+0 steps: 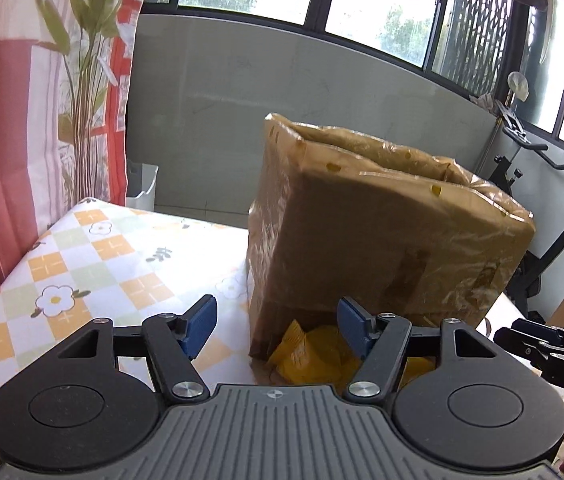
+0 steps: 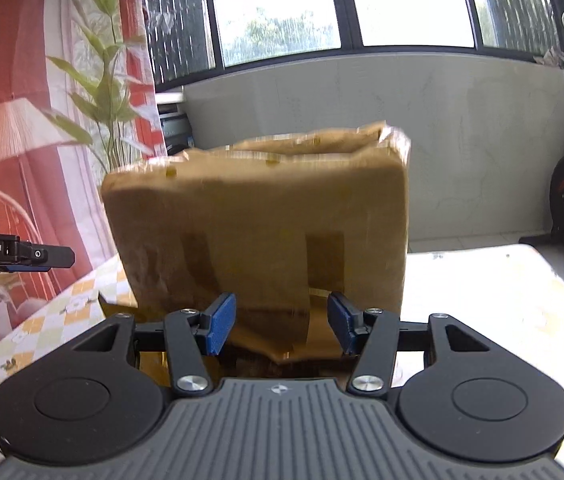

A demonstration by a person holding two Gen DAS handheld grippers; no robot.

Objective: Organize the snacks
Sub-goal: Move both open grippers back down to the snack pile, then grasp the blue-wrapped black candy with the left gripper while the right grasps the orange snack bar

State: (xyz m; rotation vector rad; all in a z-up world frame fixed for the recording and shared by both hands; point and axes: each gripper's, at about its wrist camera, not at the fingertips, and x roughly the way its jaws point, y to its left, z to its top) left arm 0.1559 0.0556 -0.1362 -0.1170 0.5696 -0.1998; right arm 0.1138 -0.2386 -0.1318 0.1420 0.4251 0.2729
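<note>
A brown cardboard box (image 1: 382, 236) wrapped in clear tape stands tilted on the table, its open end facing down toward me. Yellow snack packets (image 1: 310, 356) show at its lower opening. My left gripper (image 1: 275, 324) is open and empty, just in front of the box's lower left corner. In the right wrist view the same box (image 2: 257, 216) looks blurred and fills the middle. My right gripper (image 2: 282, 322) is open with its pads on either side of a hanging box flap (image 2: 282, 340), touching nothing that I can see.
The table has a checked floral cloth (image 1: 81, 272). A red printed curtain (image 1: 9, 120) hangs at the left. An exercise bike (image 1: 554, 240) stands at the right behind the table. The other gripper shows at each view's edge (image 1: 550, 344) (image 2: 17, 256).
</note>
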